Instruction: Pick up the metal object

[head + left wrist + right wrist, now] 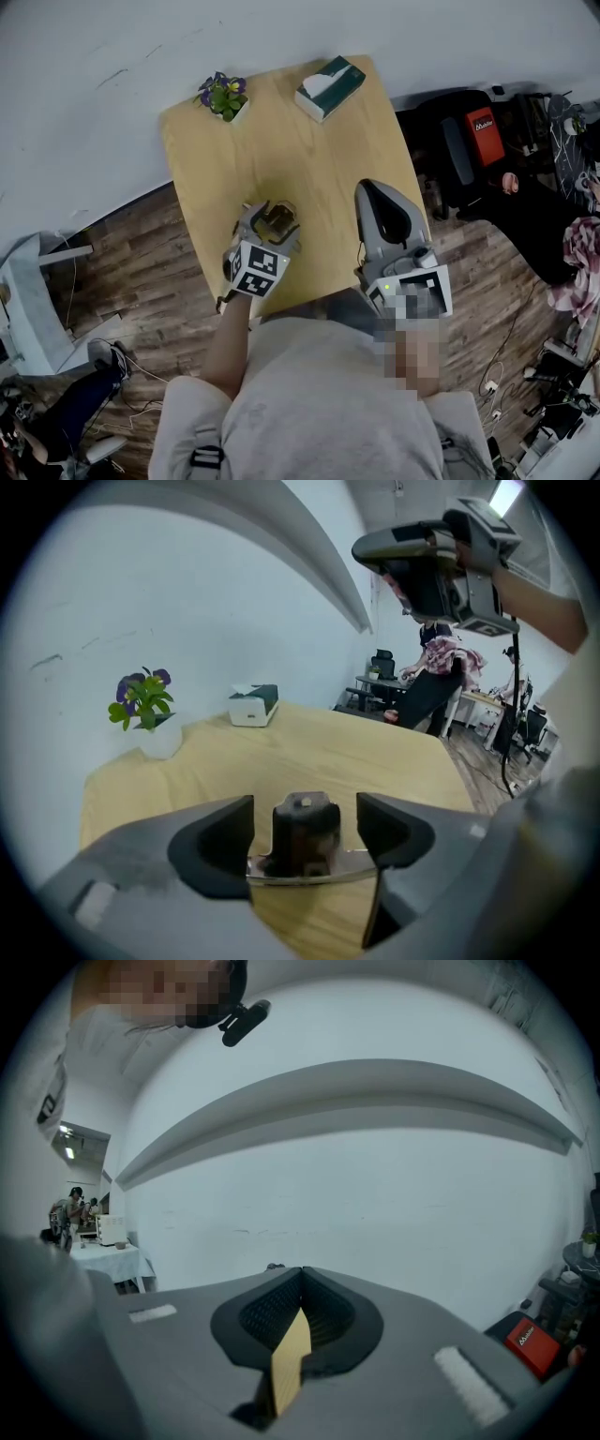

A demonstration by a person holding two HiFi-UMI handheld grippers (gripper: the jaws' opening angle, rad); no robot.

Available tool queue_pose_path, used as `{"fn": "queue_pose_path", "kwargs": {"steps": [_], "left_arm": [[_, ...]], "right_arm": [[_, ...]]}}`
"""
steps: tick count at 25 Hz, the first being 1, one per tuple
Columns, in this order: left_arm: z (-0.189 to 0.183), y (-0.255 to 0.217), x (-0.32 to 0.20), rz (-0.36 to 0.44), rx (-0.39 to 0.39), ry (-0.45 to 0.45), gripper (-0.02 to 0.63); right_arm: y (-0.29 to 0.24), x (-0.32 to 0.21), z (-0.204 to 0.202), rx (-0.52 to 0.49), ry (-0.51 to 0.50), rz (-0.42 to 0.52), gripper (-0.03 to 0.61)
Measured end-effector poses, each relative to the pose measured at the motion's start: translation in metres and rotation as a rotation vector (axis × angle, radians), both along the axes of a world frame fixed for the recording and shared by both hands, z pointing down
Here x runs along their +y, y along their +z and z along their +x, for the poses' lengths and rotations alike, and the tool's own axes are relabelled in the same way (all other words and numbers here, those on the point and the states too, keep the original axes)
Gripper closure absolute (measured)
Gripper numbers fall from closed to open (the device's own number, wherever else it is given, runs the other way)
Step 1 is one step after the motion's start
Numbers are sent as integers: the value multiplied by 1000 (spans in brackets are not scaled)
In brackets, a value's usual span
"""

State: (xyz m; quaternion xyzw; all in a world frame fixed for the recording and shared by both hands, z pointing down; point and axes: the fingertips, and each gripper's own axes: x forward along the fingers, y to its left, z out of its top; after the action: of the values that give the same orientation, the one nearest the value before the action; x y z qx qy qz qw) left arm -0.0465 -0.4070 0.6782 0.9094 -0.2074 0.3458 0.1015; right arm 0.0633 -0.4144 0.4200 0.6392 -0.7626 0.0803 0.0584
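- Jaws of my left gripper (305, 829) stand released around the dark, shiny-based metal object (304, 816) on the pale wooden table (356, 752), ready to grip.
- My right gripper (300, 1283), clenched empty, hangs clear.

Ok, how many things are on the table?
3: a potted plant at the far left corner, a tissue box at the far right corner, and the metal object near the front edge. No others show.
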Motion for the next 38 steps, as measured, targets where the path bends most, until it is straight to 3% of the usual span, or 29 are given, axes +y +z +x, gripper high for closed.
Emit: {"fn": "queue_pose_path", "kwargs": {"steps": [8, 12, 16, 22, 29, 38], "left_arm": [[1, 34, 0, -14, -81, -22, 249], [1, 38, -2, -20, -74, -40, 249], [4, 37, -4, -19, -57, -56, 311], [0, 35, -6, -38, -61, -111, 314], [-8, -2, -22, 31, 31, -208, 315], [-35, -95, -45, 169, 188, -379, 314]], "right_arm": [[9, 12, 11, 15, 45, -36, 578], [12, 16, 13, 22, 56, -45, 578], [11, 18, 13, 29, 59, -47, 578], [8, 21, 11, 35, 51, -41, 578], [1, 21, 4, 34, 15, -21, 578], [-16, 16, -22, 27, -103, 36, 578]]}}
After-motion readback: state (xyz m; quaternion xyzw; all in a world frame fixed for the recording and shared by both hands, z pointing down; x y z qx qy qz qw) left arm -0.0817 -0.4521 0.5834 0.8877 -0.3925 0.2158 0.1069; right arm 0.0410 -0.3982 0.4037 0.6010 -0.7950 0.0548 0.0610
